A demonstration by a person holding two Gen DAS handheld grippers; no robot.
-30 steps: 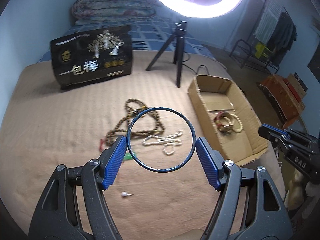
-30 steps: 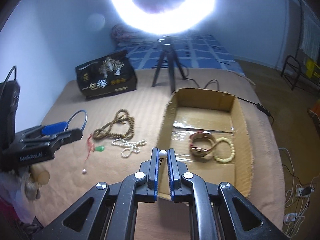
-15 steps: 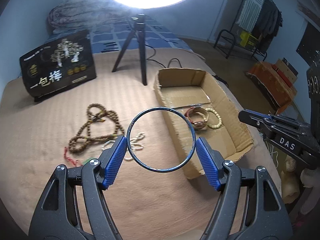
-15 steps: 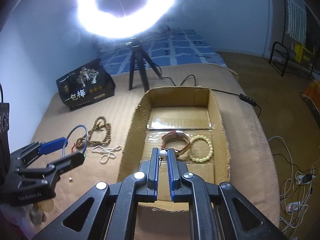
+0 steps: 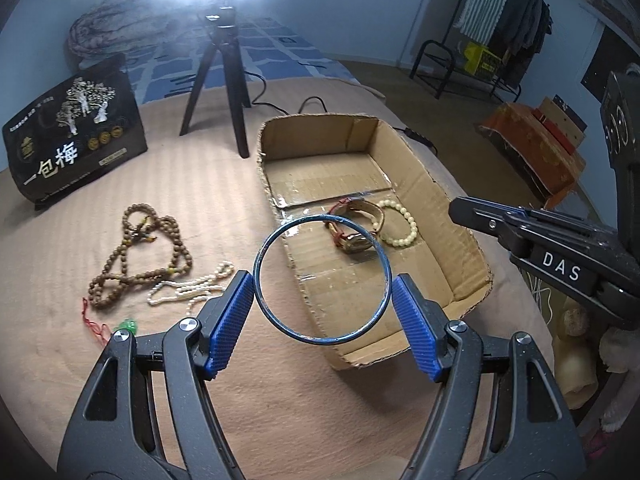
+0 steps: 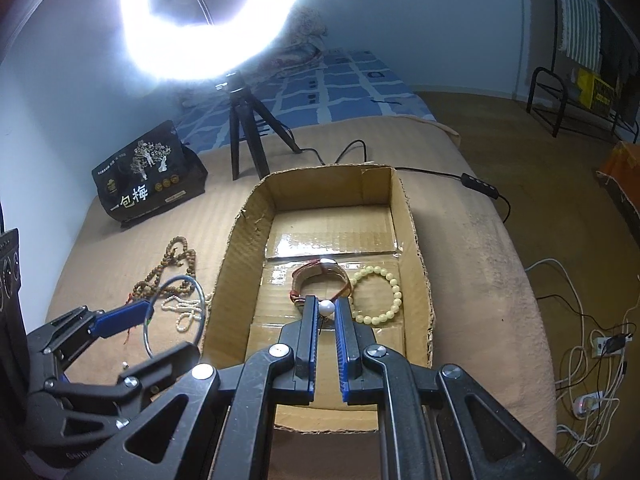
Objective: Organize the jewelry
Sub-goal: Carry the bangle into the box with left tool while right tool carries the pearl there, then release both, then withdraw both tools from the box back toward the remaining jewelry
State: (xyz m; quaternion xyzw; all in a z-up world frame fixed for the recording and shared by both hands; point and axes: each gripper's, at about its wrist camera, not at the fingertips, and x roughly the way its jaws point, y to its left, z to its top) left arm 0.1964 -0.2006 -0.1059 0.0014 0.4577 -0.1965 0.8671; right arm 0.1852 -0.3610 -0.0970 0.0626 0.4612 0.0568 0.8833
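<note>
My left gripper (image 5: 322, 286) is shut on a thin blue bangle (image 5: 280, 320) and holds it above the near left wall of the cardboard box (image 5: 452, 200). My right gripper (image 6: 327, 308) is shut on a small white pearl earring (image 6: 327, 309) over the box (image 6: 416, 248). A brown-strapped watch (image 5: 356, 236) and a pale bead bracelet (image 5: 400, 224) lie in the box. A brown bead necklace (image 5: 132, 256), a white pearl strand (image 5: 188, 288) and a red cord with a green charm (image 5: 124, 325) lie on the tan blanket left of the box.
A ring light on a black tripod (image 5: 224, 80) stands behind the box, its cable running right. A black printed bag (image 5: 72, 136) stands at the back left. A small white bead (image 6: 125, 365) lies on the blanket. Cables and a power strip (image 6: 588, 400) lie on the floor at right.
My left gripper has carried the bangle right, from over the necklaces to the box's left wall. My right gripper has moved with the pearl earring farther over the box.
</note>
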